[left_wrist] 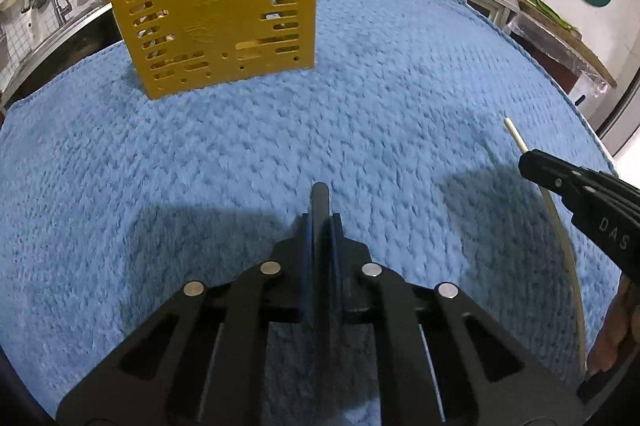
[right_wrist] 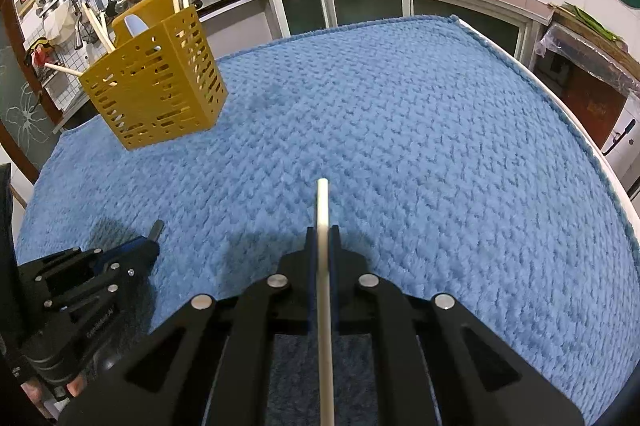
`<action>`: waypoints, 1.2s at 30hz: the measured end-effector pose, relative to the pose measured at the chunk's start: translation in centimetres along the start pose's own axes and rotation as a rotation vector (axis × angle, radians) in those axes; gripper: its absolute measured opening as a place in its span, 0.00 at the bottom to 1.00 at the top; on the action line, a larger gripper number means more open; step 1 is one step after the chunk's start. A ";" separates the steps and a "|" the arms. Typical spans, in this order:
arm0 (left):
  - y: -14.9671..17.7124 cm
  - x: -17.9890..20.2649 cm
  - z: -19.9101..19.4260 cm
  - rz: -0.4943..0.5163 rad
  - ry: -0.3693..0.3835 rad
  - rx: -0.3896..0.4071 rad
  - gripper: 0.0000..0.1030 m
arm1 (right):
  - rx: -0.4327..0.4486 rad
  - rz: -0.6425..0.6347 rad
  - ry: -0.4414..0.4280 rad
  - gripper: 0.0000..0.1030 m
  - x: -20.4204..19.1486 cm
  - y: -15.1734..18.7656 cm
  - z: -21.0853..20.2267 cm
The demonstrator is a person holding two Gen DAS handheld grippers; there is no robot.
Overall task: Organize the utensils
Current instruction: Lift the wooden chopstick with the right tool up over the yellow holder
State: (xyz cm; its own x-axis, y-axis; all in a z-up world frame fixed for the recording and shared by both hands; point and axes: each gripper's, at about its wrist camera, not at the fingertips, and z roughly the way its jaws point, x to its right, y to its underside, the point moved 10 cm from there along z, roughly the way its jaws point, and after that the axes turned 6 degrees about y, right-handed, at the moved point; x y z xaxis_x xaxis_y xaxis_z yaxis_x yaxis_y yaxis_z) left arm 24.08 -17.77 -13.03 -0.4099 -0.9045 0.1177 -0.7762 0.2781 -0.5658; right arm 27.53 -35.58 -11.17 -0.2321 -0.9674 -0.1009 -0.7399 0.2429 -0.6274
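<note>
The slim white chopstick [right_wrist: 322,226] is pinched lengthwise in the right tool [right_wrist: 323,232], its tip poking out above the blue knitted cloth [right_wrist: 400,126] on the desk. The left tool [left_wrist: 321,222] is pressed together on a dark thin stick-like utensil [left_wrist: 320,194], held the same way. The yellow perforated plastic holder [right_wrist: 160,98], already carrying chopsticks, stands well apart at the far left. To finish well, each stick likely needs lifting above the rim, tilting upright, then releasing inside.
</note>
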 end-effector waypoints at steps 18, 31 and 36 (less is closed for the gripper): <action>-5.9 -6.0 -8.2 -0.157 0.119 0.220 0.07 | 0.091 -0.050 -0.154 0.06 -7.2 -4.5 -2.6; -9.5 -9.5 -12.9 -0.154 0.112 0.368 0.07 | 0.182 -0.014 -0.311 0.06 -10.7 -8.5 -4.7; -13.4 -9.6 -17.3 -0.115 0.091 0.571 0.02 | 0.369 -0.016 -0.358 0.06 -12.0 -12.5 -7.8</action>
State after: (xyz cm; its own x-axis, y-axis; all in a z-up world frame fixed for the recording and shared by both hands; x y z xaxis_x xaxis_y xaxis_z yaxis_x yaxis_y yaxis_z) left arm 30.09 -7.23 7.58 -0.3974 -0.8800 0.2600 -0.4475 -0.0615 -0.8922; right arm 34.62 -26.47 3.86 0.0555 -0.9502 -0.3066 -0.4540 0.2495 -0.8554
